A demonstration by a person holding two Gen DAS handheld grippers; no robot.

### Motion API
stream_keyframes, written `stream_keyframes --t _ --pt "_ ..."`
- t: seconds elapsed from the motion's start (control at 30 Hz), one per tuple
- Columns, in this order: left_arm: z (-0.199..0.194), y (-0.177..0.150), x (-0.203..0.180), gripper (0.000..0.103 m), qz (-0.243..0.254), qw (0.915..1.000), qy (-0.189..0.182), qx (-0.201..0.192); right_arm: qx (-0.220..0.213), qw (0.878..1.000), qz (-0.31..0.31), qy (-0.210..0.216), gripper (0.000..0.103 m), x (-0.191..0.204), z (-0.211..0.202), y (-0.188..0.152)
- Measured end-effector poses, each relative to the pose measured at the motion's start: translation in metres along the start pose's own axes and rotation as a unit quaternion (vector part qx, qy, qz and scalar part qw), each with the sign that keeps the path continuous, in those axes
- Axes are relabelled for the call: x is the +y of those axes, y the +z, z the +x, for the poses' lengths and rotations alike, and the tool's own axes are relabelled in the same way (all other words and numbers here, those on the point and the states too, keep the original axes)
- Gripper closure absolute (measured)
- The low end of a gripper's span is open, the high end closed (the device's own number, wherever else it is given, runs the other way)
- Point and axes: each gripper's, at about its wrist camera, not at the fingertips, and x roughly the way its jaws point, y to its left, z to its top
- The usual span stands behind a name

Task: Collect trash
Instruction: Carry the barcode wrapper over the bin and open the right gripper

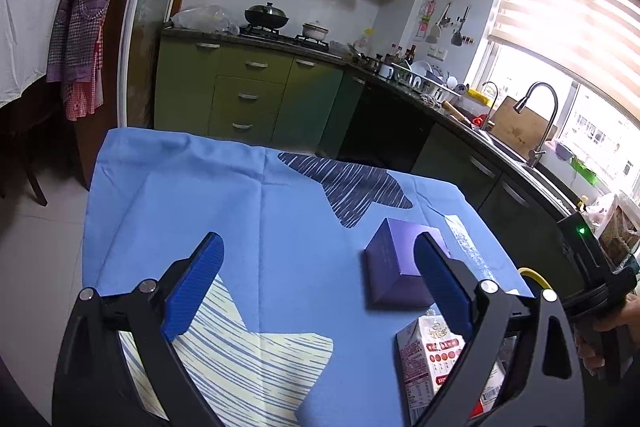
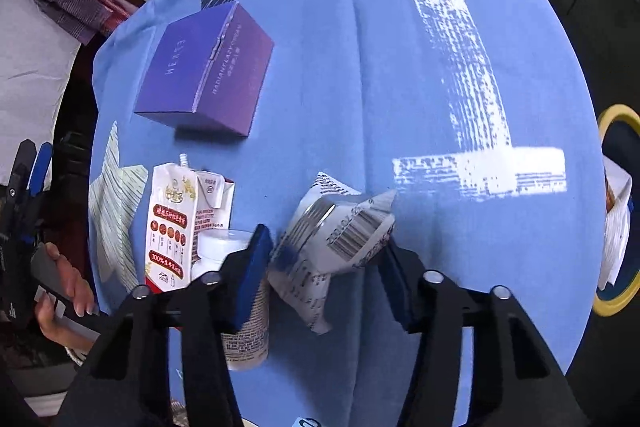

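Right now: R tongs [image 2: 326,259] pointed steeply down over counter [image 2: 400,87] w/ blue cloth, blue pads either side of crumpled white wrapper [image 2: 340,247] w/ barcode. Left pad looks to touch wrapper's edge; right pad just beside it, gap visible. Not a firm pinch yet, so half-spread around wrapper. Wrapper lying on cloth, near middle of counter.

Just left of wrapper: white cup [image 2: 232,291] on its side, partly behind left pad. Beside that, red-and-white milk carton [image 2: 176,227] lying flat. Farther back, purple box [image 2: 208,67] resting flat, apart from the rest.

L tongs [image 1: 320,287] spread wide, nothing between pads, hovering above cloth near counter's left edge. Purple box [image 1: 396,267] partly behind its right pad; milk carton [image 1: 432,363] below that.

Yellow-rimmed bin [image 2: 618,207] off counter's right edge, some white trash inside.
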Motion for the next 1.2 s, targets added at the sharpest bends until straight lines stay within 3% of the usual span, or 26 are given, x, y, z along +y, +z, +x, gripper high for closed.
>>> stream_keyframes --t 0.1,0.27,0.43,0.57,0.77,0.93,1.07,1.2 --pt "0.001 0.0 -0.001 0.012 0.004 1.0 0.001 0.003 -0.008 1.0 -0.005 0.005 0.063 0.001 -0.008 -0.002" --pt "0.002 -0.002 -0.003 0.012 0.009 0.9999 0.001 0.007 -0.04 0.999 0.007 0.023 0.063 -0.013 -0.04 -0.006" --pt "0.004 -0.003 -0.004 0.012 0.012 0.9999 0.004 0.01 -0.097 0.994 0.047 0.0 0.062 -0.066 -0.095 -0.016" --pt "0.006 -0.005 -0.005 0.011 0.014 0.9998 0.003 0.014 -0.134 0.984 0.096 -0.065 0.062 -0.131 -0.129 -0.026" --pt "0.012 -0.009 -0.007 0.011 0.023 0.9994 0.008 0.023 -0.128 0.964 0.162 -0.17 0.061 -0.224 -0.128 -0.03" --pt "0.016 -0.01 -0.006 0.011 0.024 0.9992 0.011 0.031 -0.112 0.957 0.171 -0.207 0.06 -0.25 -0.112 -0.024" --pt "0.018 -0.011 -0.006 0.011 0.022 0.999 0.009 0.037 -0.098 0.951 0.15 -0.25 0.041 -0.252 -0.107 -0.018" --pt "0.018 -0.01 -0.008 0.011 0.025 0.9989 0.007 0.039 -0.109 0.946 0.131 -0.276 0.036 -0.245 -0.116 -0.022"
